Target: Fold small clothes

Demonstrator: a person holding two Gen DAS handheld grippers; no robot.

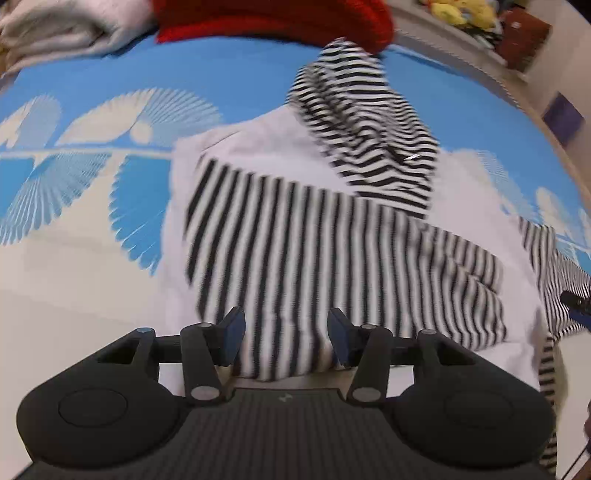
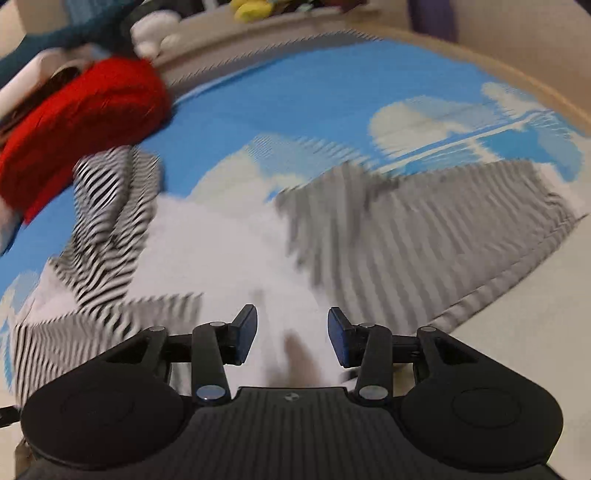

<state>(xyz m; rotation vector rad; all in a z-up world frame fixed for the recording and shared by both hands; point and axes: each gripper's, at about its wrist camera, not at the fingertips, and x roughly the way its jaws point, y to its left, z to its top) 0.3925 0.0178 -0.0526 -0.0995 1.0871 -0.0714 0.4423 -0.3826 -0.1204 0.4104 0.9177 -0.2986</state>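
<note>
A small black-and-white striped garment [image 1: 314, 229] with white panels lies spread on the blue and white bedsheet [image 1: 221, 74]. One finely striped sleeve [image 1: 369, 129] is bunched over its far side. My left gripper [image 1: 286, 321] is open just above the garment's near hem, and the pads are clear of the cloth. In the right wrist view the same garment [image 2: 221, 251] is blurred, with its striped part [image 2: 424, 229] to the right and the sleeve [image 2: 107, 206] to the left. My right gripper [image 2: 291, 317] is open over the white part and holds nothing.
A red garment [image 1: 277, 18] lies at the far edge of the sheet, and it also shows at the upper left as a red garment [image 2: 81, 122]. A pale folded cloth [image 1: 55, 29] sits far left. Yellow plush toys [image 1: 461, 14] lie beyond the bed's edge.
</note>
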